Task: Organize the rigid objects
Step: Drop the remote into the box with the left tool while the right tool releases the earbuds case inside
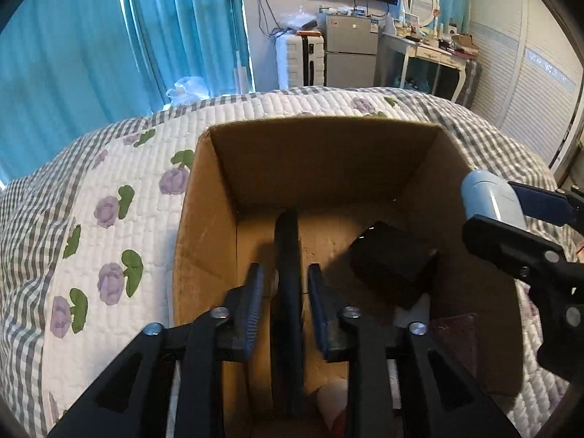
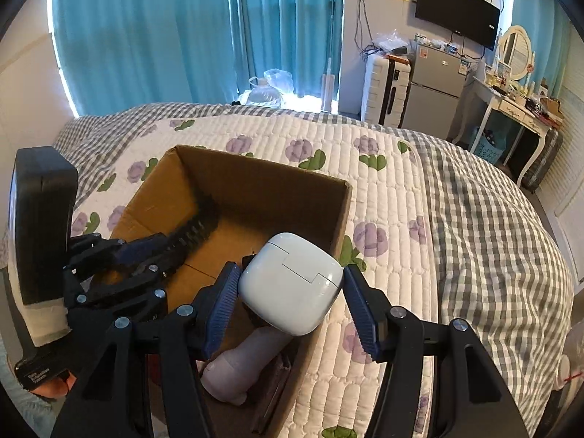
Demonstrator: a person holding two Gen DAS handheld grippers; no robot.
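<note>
Between the pads of the left gripper (image 1: 285,310) stands a black comb (image 1: 288,314), on edge, its long axis running straight ahead from the claw toward the far wall of the cardboard box (image 1: 328,153). Narrow gaps show on both sides of the comb, so the jaws stand narrow but appear not to press it; whether the comb rests on the box floor cannot be told. Ahead and to the right of this claw, a black block (image 1: 394,266) lies on the box floor.

Further right, the right gripper (image 2: 292,297) stands wide around a white case (image 2: 292,284). The left pad touches the case; a gap shows at the right pad. The case sits over the near right corner of the box, above a pale handle-shaped object (image 2: 237,368) below the claw. The right claw is the nearer to the case, the left to the comb.

Beneath the box lies a quilted bedspread (image 2: 401,189) with purple flowers and grey check. Beyond are teal curtains (image 2: 164,36), a suitcase, a small fridge, a wall screen and a dressing table.
</note>
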